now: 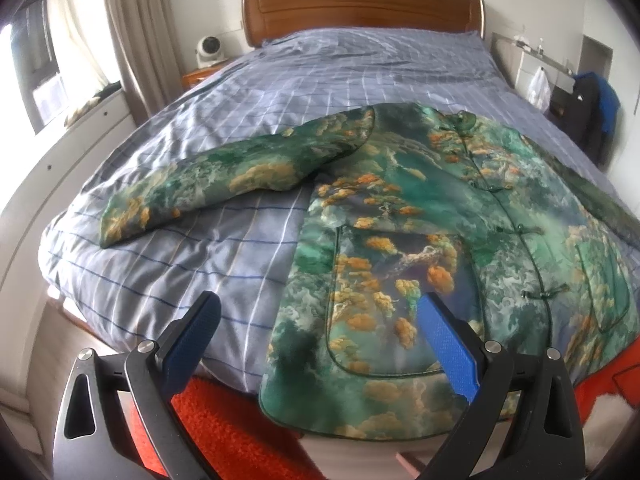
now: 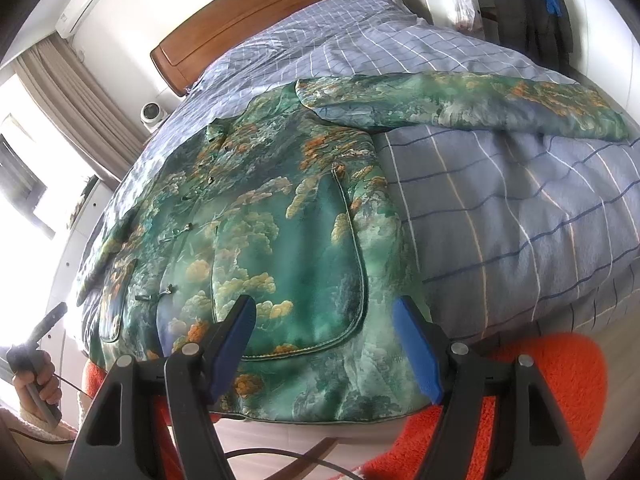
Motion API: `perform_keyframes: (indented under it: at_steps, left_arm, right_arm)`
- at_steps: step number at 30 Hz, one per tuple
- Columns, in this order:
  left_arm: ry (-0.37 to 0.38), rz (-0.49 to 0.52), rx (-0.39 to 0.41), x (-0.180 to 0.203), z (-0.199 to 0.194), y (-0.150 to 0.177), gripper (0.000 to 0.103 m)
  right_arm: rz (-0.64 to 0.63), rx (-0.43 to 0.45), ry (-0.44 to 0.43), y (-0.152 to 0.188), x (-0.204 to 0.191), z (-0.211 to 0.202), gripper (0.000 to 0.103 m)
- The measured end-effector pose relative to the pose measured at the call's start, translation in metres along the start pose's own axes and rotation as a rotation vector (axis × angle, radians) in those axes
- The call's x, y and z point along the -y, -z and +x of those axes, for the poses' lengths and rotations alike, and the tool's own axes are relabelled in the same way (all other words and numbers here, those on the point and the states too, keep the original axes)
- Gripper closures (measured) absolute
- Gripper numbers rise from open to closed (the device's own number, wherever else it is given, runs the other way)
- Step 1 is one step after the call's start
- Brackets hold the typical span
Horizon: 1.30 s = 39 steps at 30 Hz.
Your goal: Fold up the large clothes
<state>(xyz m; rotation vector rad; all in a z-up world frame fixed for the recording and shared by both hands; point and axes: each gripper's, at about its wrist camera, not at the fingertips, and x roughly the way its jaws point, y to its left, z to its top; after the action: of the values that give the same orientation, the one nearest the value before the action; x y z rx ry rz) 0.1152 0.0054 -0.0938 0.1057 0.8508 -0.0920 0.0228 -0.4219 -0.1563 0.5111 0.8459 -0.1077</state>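
A green silk jacket (image 1: 420,216) with orange cloud print lies flat, front up, on the bed; it also shows in the right wrist view (image 2: 280,232). Its sleeves spread out to the left (image 1: 208,184) and to the right (image 2: 480,100). Its hem hangs over the foot of the bed. My left gripper (image 1: 320,312) is open and empty, hovering over the hem's left corner. My right gripper (image 2: 324,316) is open and empty, above the hem's right part near the pocket.
The bed has a blue checked duvet (image 1: 180,264) and a wooden headboard (image 1: 360,8). An orange rug (image 2: 540,392) lies on the floor at the foot. A nightstand with a white fan (image 1: 210,52) stands left; dark clothes (image 2: 528,12) hang right.
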Motion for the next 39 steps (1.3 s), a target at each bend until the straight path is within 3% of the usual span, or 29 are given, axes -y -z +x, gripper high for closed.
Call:
perform_keyframes:
  at_steps: [13, 23, 28, 32, 35, 39]
  left_arm:
    - [-0.019, 0.031, 0.013, 0.005, -0.004, -0.002, 0.004]
    - [-0.022, 0.03, 0.005, 0.005, -0.004, -0.001, 0.004]
    - [-0.027, 0.024, 0.003, 0.003, -0.004, -0.002, 0.004]
    - [-0.023, 0.01, -0.009, 0.003, -0.003, -0.004, 0.004]
    - [-0.027, 0.022, -0.011, 0.008, -0.005, -0.005, 0.004]
    - [-0.041, 0.048, 0.0, 0.013, -0.008, -0.007, 0.004]
  right_arm:
    - [0.013, 0.008, -0.004, -0.003, 0.003, -0.002, 0.032]
    - [0.091, 0.06, -0.017, -0.022, 0.04, -0.018, 0.032]
    - [0.212, 0.176, 0.013, -0.05, 0.101, -0.046, 0.032]
    - [0.426, 0.289, 0.028, -0.072, 0.179, -0.068, 0.032]
    - [0.56, 0.322, 0.037, -0.087, 0.228, -0.072, 0.032]
    - [0.637, 0.325, 0.009, -0.107, 0.27, -0.063, 0.032]
